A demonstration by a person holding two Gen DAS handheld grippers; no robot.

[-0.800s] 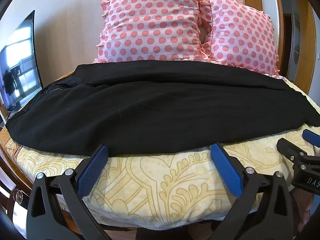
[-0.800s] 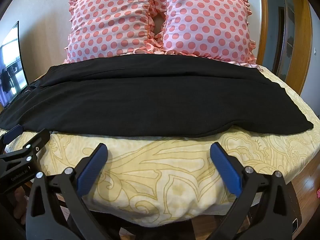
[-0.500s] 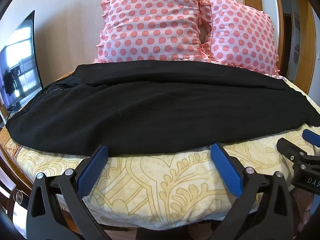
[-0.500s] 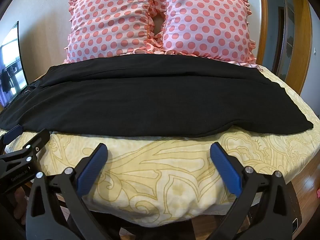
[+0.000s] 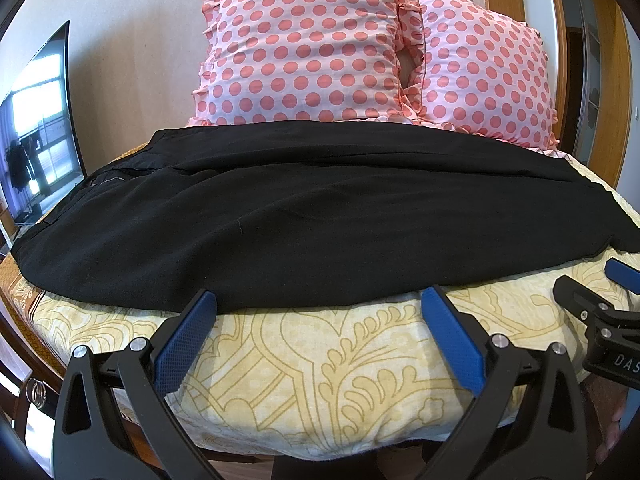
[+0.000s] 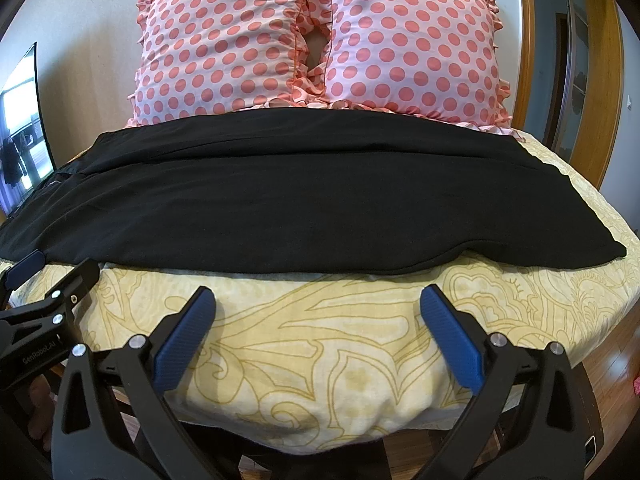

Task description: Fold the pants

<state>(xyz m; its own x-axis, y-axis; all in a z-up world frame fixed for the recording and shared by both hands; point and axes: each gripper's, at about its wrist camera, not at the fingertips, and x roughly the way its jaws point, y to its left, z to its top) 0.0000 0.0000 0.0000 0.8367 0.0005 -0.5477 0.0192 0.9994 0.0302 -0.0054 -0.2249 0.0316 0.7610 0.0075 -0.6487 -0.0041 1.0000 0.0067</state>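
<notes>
Pants point(image 5: 320, 216) lie flat (bed point(image 5: 320, 360)); 2 grippers spread.

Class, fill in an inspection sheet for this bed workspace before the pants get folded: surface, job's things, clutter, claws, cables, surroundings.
Surface: bed with a yellow patterned cover, lightly rumpled.
Job's things: black pants lying flat across the bed, waist toward the left side.
Clutter: two pink polka-dot pillows propped behind the pants.
Claws: left claw open, tips at the pants' near edge; right claw open, short of the pants, over bare cover.
Cables: nothing seen.
Surroundings: television at left, wooden door frame at right, wall behind.
</notes>
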